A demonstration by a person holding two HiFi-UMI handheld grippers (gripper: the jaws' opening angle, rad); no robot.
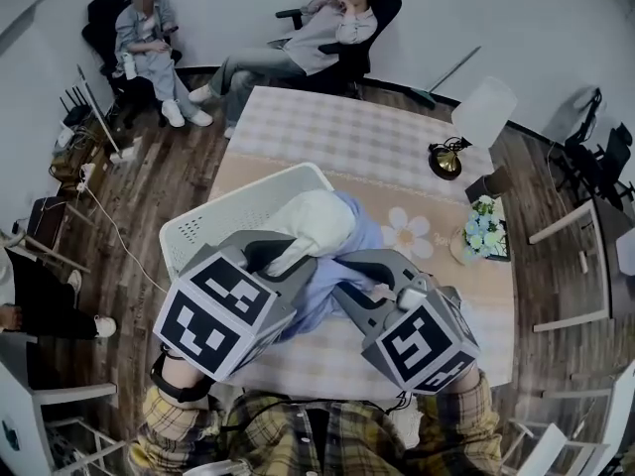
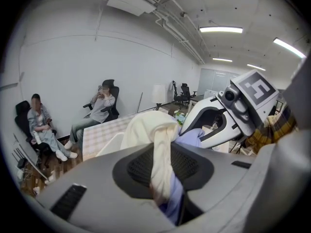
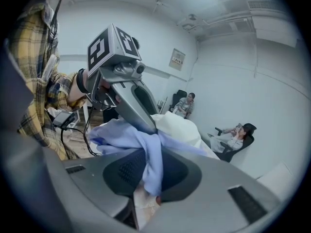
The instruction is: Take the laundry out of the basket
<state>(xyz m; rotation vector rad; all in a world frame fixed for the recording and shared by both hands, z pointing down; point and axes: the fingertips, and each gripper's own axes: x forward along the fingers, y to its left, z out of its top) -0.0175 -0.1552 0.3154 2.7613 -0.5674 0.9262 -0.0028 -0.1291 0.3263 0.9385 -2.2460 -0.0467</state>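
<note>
A white slatted laundry basket (image 1: 223, 216) stands on the table at the left. Just over its right rim, a cream garment (image 1: 317, 221) and a pale blue garment (image 1: 357, 241) hang bunched together between both grippers. My left gripper (image 1: 288, 258) is shut on the cream garment (image 2: 160, 149), with a fold of the blue garment (image 2: 192, 139) pinched beside it. My right gripper (image 1: 362, 278) is shut on the blue garment (image 3: 146, 149), and the cream garment (image 3: 177, 127) shows behind it. The two grippers are close together, jaws pointing toward each other. The inside of the basket is mostly hidden.
The table (image 1: 367, 137) has a checked cloth, with a lamp (image 1: 446, 157) and a flower pot (image 1: 483, 228) at its right side. Two people sit in chairs by the far wall (image 1: 149, 38) (image 1: 327, 28). Another person's legs (image 1: 40, 305) are at the left edge.
</note>
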